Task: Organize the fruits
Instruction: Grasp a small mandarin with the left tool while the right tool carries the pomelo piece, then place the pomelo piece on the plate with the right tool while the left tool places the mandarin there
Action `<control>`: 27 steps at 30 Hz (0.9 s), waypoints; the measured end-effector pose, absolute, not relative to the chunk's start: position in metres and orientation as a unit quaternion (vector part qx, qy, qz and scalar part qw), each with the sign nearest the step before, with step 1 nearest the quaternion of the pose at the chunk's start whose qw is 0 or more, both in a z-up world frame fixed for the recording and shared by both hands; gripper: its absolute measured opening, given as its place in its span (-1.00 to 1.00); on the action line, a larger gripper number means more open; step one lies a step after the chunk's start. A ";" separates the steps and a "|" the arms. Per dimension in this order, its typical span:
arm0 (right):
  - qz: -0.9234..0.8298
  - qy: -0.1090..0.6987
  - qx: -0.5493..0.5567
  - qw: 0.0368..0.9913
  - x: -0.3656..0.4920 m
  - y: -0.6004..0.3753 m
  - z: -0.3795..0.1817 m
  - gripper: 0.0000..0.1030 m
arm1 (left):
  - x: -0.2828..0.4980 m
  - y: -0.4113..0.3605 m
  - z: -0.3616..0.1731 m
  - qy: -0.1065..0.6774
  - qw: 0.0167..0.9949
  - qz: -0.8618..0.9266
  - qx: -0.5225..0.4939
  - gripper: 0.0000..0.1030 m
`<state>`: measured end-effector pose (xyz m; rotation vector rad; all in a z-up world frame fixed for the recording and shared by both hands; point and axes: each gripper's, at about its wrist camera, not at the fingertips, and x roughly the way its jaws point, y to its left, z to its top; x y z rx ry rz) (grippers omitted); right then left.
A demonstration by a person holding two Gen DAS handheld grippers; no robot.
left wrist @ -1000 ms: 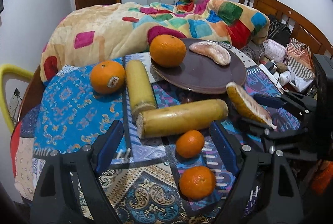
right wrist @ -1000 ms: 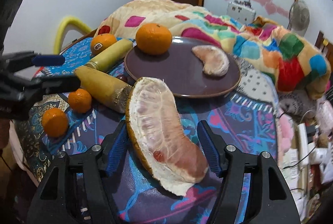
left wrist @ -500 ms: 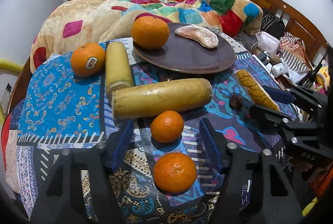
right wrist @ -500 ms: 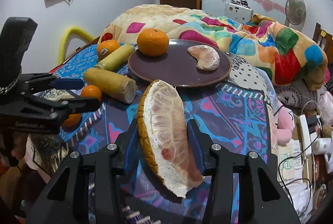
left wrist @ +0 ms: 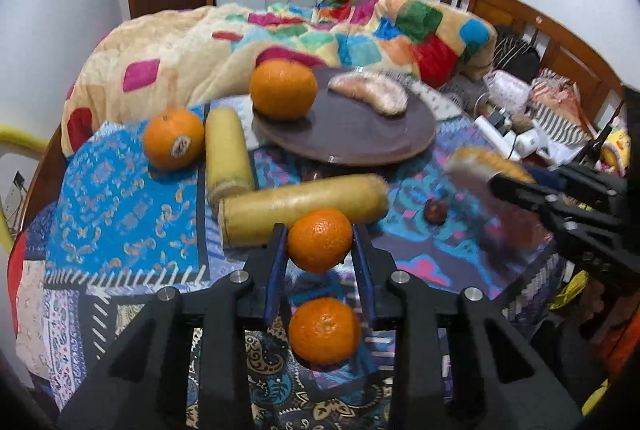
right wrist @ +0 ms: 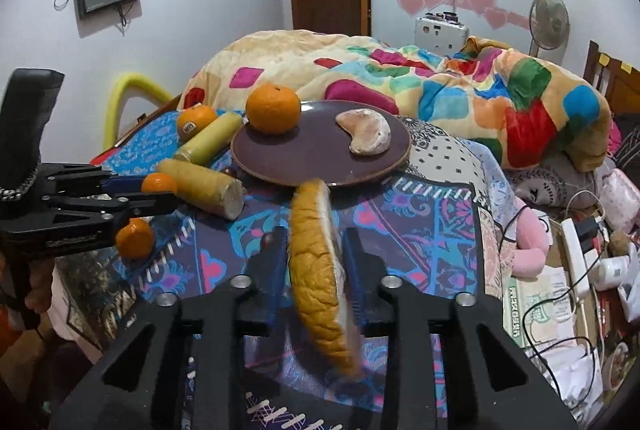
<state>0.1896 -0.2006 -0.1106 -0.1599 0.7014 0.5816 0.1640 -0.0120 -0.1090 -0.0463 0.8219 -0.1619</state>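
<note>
Both tools have just closed: your left gripper [left wrist: 320,242] now pinches the small mandarin [left wrist: 320,239] at lower centre, and your right gripper [right wrist: 316,250] clamps the pomelo wedge [right wrist: 320,270], turned rind-up. Both fruits look ready to carry. Your target, the brown plate [right wrist: 320,154], sits above the wedge, mid-frame, already holding an orange [right wrist: 273,107] and a peeled segment [right wrist: 365,136].

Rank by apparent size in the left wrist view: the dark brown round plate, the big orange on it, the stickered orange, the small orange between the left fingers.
1. Dark brown round plate.
2. Big orange on the plate.
3. Stickered orange and the small orange in the left gripper: alike here; the small one is nearer, so probably smaller.
</note>
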 end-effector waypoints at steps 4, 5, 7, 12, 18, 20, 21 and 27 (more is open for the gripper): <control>0.281 0.342 -0.087 0.893 0.193 -0.199 -0.114 -0.59 | 0.162 -0.013 -0.093 0.379 0.923 -0.074 -0.014 -0.39; 0.283 0.348 -0.092 0.889 0.194 -0.198 -0.116 -0.58 | 0.162 -0.012 -0.090 0.376 0.924 -0.075 -0.014 -0.39; 0.281 0.347 -0.089 0.890 0.192 -0.202 -0.117 -0.58 | 0.162 -0.012 -0.088 0.374 0.924 -0.078 -0.016 -0.39; 0.274 0.363 -0.096 0.886 0.196 -0.206 -0.122 -0.55 | 0.163 -0.017 -0.088 0.374 0.923 -0.084 -0.018 -0.39; 0.278 0.368 -0.060 0.885 0.201 -0.218 -0.127 -0.57 | 0.172 -0.021 -0.091 0.374 0.924 -0.084 -0.010 -0.38; 0.276 0.360 -0.056 0.890 0.201 -0.219 -0.122 -0.57 | 0.176 -0.021 -0.090 0.373 0.924 -0.082 -0.009 -0.38; 0.276 0.357 -0.056 0.891 0.202 -0.218 -0.120 -0.58 | 0.179 -0.020 -0.089 0.372 0.924 -0.081 -0.009 -0.39; 0.280 0.326 -0.051 0.902 0.211 -0.211 -0.096 -0.58 | 0.199 -0.015 -0.084 0.366 0.928 -0.070 -0.013 -0.39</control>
